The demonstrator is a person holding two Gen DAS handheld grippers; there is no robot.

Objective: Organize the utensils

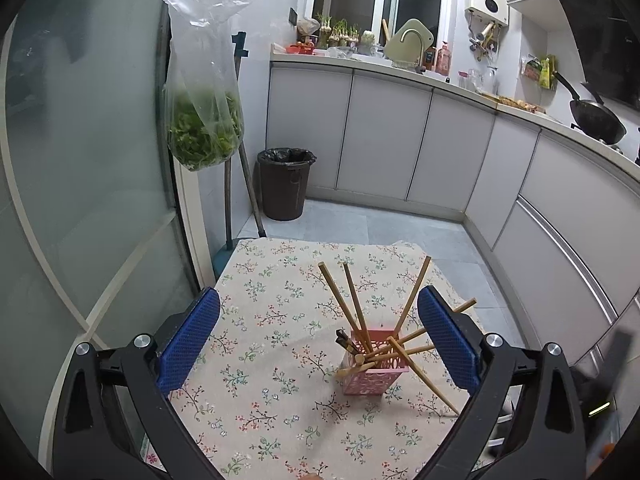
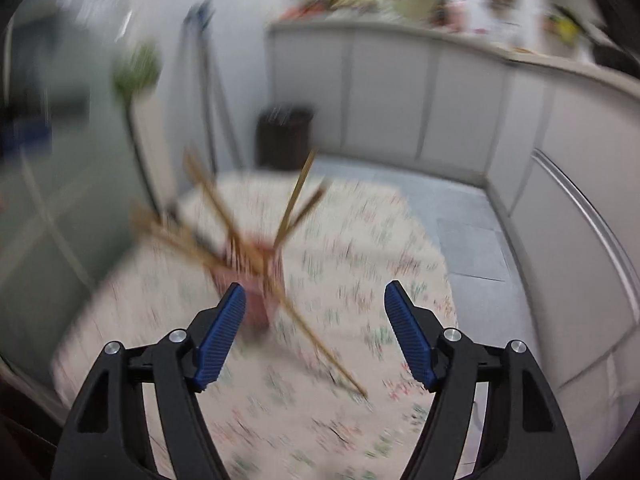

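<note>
On the floral tablecloth (image 1: 280,344) stands the pink holder (image 1: 372,364), bamboo chopsticks (image 1: 354,300) fanned out of it; one chopstick (image 1: 424,376) leans from its rim to the cloth; left gripper (image 1: 318,344) gapes empty before the holder; right gripper (image 2: 315,336) likewise released, holder just beyond its left finger.

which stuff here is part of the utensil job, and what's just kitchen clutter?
Job:
pink holder
wooden chopsticks
stray chopstick leaning from holder to the cloth
dark utensils in holder

Lying about:
bin
bag of greens
wok
broom handle
</note>
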